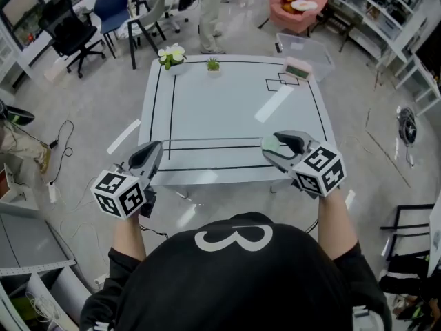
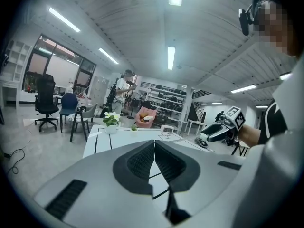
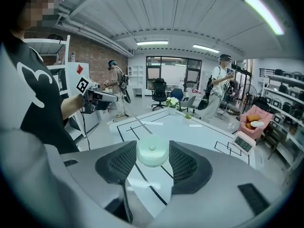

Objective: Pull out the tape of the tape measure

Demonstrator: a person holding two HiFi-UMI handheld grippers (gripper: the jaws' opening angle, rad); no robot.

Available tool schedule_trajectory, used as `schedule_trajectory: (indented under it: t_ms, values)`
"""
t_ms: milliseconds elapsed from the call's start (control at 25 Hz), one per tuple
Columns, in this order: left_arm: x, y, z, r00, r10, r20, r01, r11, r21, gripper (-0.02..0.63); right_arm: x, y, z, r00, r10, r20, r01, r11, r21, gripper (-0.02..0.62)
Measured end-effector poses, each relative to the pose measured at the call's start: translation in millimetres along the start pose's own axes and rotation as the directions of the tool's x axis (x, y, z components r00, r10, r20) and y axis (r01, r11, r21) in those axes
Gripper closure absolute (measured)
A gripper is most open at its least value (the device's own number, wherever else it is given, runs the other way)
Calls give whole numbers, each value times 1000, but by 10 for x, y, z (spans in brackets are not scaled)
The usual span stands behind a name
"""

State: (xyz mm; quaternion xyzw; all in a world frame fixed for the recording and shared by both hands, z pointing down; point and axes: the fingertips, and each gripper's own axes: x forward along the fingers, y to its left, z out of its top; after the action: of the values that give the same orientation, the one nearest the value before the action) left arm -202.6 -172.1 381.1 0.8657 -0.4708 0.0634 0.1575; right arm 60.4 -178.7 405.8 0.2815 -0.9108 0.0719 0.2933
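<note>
Tape measure (image 3: 152,152) is clamped by the right gripper (image 1: 274,143); the left gripper (image 1: 156,147), closed and empty, is positioned well apart at frame left.

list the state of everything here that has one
left gripper: jaws shut, nothing seen between them
right gripper: closed on the tape measure
tape measure: held above the table, a thin strip runs from it toward the left gripper
flower pot: upright at the table's far edge
timer: resting at the table's far right corner

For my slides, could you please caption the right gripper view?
Right gripper clamps a pale green tape measure over the table.
</note>
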Motion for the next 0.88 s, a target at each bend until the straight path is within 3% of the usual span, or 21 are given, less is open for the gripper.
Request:
schedule_trajectory:
  t_ms: [600, 880]
  values:
    - [362, -172, -26, 998, -51, -42, 51, 999, 8, 600, -25, -188, -143, 1000, -18, -10, 18, 999, 31, 373]
    - [534, -182, -155, 995, -56, -84, 54, 998, -27, 600, 3, -272, -293, 998, -33, -45, 36, 998, 48, 373]
